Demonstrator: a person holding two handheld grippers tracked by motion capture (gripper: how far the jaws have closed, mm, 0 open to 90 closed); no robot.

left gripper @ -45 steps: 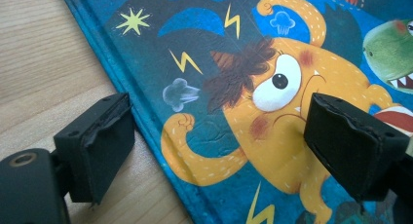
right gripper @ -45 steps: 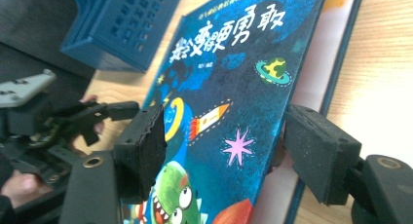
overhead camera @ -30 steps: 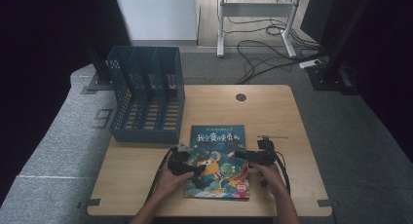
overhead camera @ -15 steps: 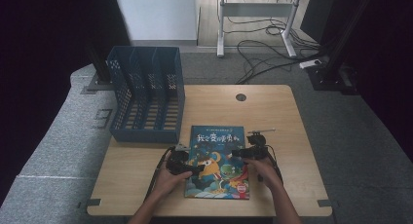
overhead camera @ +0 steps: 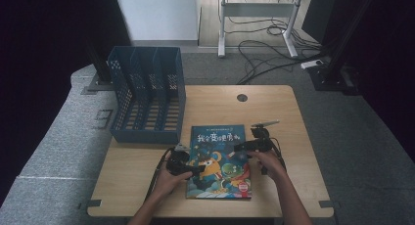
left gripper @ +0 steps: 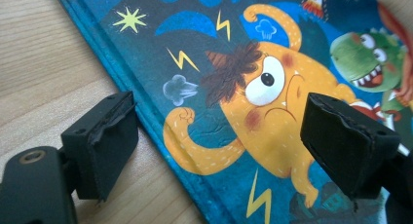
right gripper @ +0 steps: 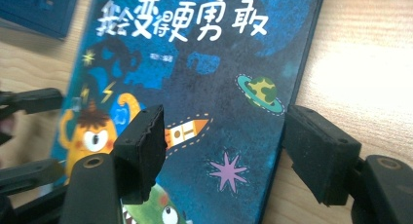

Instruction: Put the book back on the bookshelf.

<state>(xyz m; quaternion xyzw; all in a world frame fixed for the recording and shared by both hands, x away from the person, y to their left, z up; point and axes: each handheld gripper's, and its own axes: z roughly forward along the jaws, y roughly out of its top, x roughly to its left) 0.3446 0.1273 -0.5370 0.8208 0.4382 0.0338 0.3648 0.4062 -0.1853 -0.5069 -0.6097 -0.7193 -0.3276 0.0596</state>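
A blue picture book (overhead camera: 218,161) with an orange monster on its cover lies flat on the wooden table (overhead camera: 274,107). My left gripper (overhead camera: 185,166) is at the book's left edge, open. In the left gripper view its jaws (left gripper: 224,136) straddle that edge, one pad over bare wood and the other over the cover (left gripper: 272,87). My right gripper (overhead camera: 250,146) is open at the book's right edge. In the right gripper view (right gripper: 231,146) one pad hovers above the cover (right gripper: 204,73) and the other beside the edge, over the table.
A dark blue slotted file rack (overhead camera: 147,95) stands at the table's back left, just behind the book. A round cable hole (overhead camera: 242,97) sits near the far edge. Cables and a metal frame (overhead camera: 259,19) lie on the floor beyond the table.
My right gripper has shifted a little to the left and lifted, so it now reaches over the book's right edge. The left gripper and the book have stayed put.
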